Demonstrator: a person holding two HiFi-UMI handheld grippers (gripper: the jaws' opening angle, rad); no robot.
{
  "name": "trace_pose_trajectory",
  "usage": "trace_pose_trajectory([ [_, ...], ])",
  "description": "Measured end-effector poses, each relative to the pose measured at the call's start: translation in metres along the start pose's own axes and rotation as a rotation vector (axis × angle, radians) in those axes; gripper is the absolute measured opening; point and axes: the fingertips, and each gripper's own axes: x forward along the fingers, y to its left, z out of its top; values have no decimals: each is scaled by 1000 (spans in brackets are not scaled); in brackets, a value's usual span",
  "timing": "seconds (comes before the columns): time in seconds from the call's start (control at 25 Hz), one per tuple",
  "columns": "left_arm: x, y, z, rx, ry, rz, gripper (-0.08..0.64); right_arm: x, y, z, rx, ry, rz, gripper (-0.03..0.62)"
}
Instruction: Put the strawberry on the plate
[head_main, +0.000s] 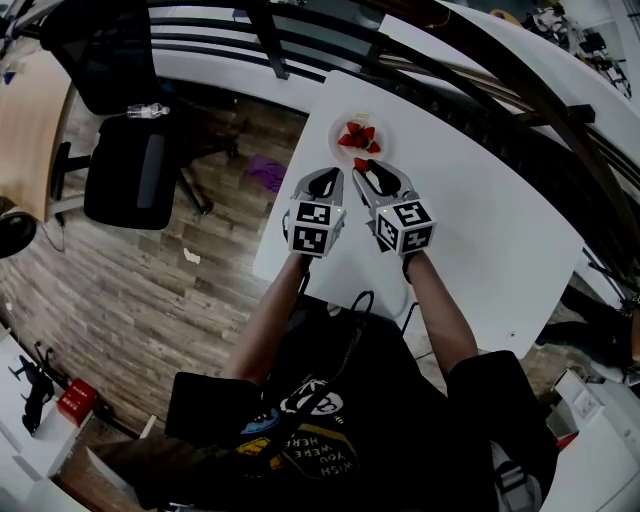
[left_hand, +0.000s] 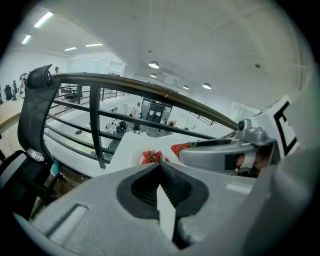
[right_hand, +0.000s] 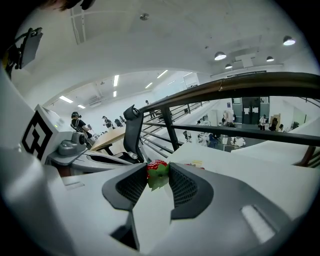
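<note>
A small white plate (head_main: 358, 118) near the far edge of the white table (head_main: 480, 230) holds several strawberries (head_main: 358, 138). Just short of the plate's near rim, my right gripper (head_main: 366, 170) is shut on one more strawberry (head_main: 361, 164). In the right gripper view that red berry (right_hand: 157, 172) sits leaf-end toward the camera, between the two dark pads (right_hand: 182, 186). To its left my left gripper (head_main: 326, 183) is shut and holds nothing; its jaws (left_hand: 160, 166) meet. From the left gripper view I see the plated strawberries (left_hand: 151, 156) and the held berry (left_hand: 181, 148).
The table's left edge (head_main: 290, 190) drops to a wooden floor with a black office chair (head_main: 130, 170) and a purple scrap (head_main: 265, 172). A dark railing (head_main: 470, 70) curves behind the table. A black cable (head_main: 358, 300) hangs at the near edge.
</note>
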Motion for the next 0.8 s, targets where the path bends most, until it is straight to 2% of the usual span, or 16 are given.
trace_pose_trajectory([
  [0.8,39,15,-11,-63,45,-5,5,42,-33,-35,23,98,-46,140],
])
